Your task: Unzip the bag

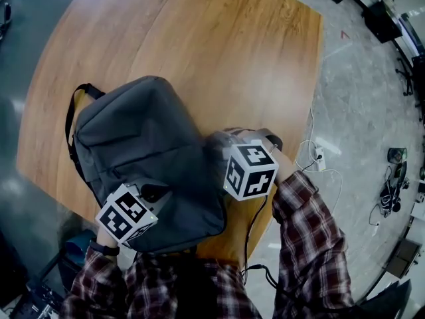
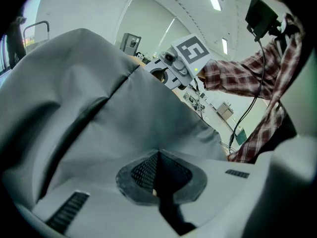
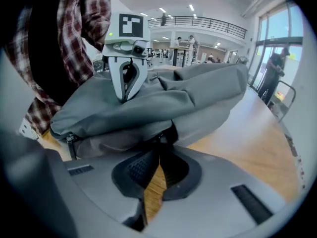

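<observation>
A grey backpack (image 1: 146,138) lies flat on the round wooden table (image 1: 232,45), its black strap at the far left. My left gripper (image 1: 156,193) sits at the bag's near edge, shut, with its tips pressed into the grey fabric (image 2: 124,108). My right gripper (image 1: 211,145) is at the bag's right corner. In the right gripper view its jaws (image 3: 161,140) close to a point on a dark spot along the bag's zipper seam (image 3: 168,130). A small zipper slider (image 3: 72,140) hangs at the bag's left corner. Each gripper shows in the other's view: right (image 2: 168,73), left (image 3: 125,94).
The table's right edge runs close to my right arm. Beyond it the floor holds a white power strip (image 1: 319,155) with cables and dark equipment (image 1: 392,178). People (image 3: 275,73) stand far off in the hall.
</observation>
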Tool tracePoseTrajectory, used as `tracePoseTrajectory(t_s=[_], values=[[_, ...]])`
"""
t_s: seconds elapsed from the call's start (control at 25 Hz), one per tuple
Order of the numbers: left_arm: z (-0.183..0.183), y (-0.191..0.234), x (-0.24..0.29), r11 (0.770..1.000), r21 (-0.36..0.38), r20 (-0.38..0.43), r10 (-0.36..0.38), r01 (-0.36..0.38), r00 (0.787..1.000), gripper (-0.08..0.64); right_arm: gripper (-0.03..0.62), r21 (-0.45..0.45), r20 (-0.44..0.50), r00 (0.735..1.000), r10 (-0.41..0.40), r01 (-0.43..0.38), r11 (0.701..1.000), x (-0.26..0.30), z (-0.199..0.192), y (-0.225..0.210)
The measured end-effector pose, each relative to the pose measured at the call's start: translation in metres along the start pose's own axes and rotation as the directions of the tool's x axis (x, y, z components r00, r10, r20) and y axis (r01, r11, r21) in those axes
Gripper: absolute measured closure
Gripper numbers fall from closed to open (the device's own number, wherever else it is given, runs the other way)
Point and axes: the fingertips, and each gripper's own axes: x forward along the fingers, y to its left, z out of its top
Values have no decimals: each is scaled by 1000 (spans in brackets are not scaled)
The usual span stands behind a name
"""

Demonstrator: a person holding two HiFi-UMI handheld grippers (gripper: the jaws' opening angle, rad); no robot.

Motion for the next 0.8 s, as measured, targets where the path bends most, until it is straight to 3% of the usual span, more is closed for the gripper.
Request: tracePoseTrajectory(t_s=[0.12, 0.32, 0.6, 0.8], values=[[0, 2, 1, 1000, -3, -6, 11, -11, 1000, 551, 575, 76, 13, 1000, 25, -26, 997, -5, -3, -1], [0, 6, 3, 999, -31, -5, 33, -33, 999, 551, 575, 106, -25, 997, 73, -70, 992, -8, -7, 11], [2, 9, 3, 995, -72, 5, 66, -65, 998, 551, 575, 189, -101, 991, 89, -69, 980, -25, -36, 61], [0, 11, 3, 994, -79, 12, 80, -78, 997, 551, 575, 387, -75, 997, 33, -2, 922, -30, -41, 107]])
